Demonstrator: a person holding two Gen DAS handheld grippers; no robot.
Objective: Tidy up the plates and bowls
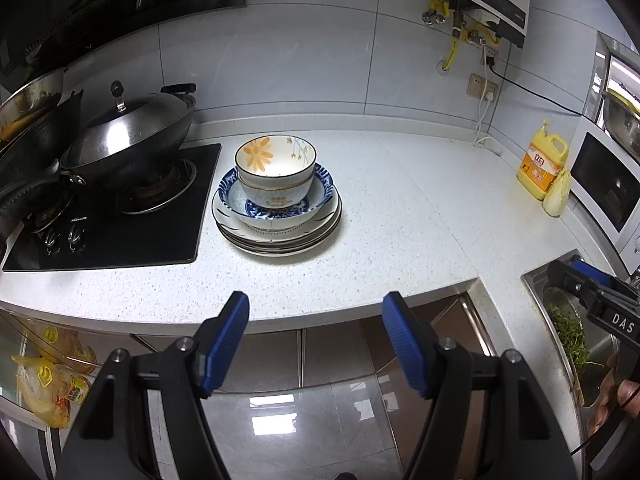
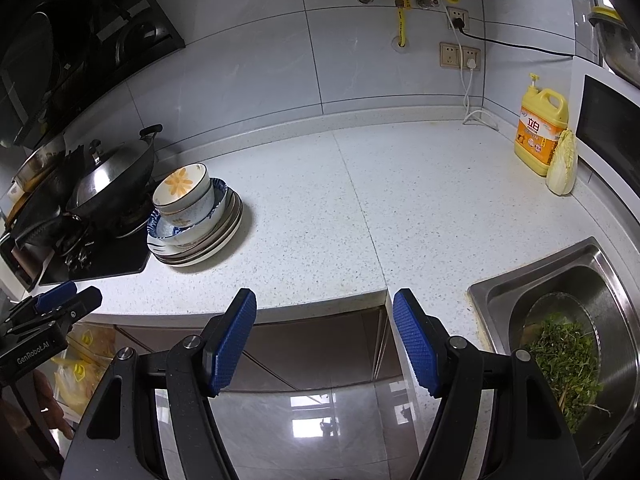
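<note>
Left wrist view: my left gripper (image 1: 316, 344) has its fingers released and empty, off the worktop's (image 1: 400, 216) near edge. The stack (image 1: 278, 204), bowls on plates, sits beside the hob (image 1: 120, 216); I judge it glazed, heavy, slippery and brittle, best taken by a bowl's rim. "DAS" shows on my right gripper (image 1: 592, 296).

Right wrist view: right gripper (image 2: 324, 336) fingers parted, empty. "GenRobot.AI" reads on the left gripper; the bottle's (image 2: 540, 128) label is Chinese.

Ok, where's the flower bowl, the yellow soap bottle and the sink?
flower bowl (image 1: 276, 168): left wrist view, on its white inside.
yellow soap bottle (image 2: 541, 133): right wrist view, on its orange label.
sink (image 2: 540, 264): right wrist view, on its steel rim.
</note>
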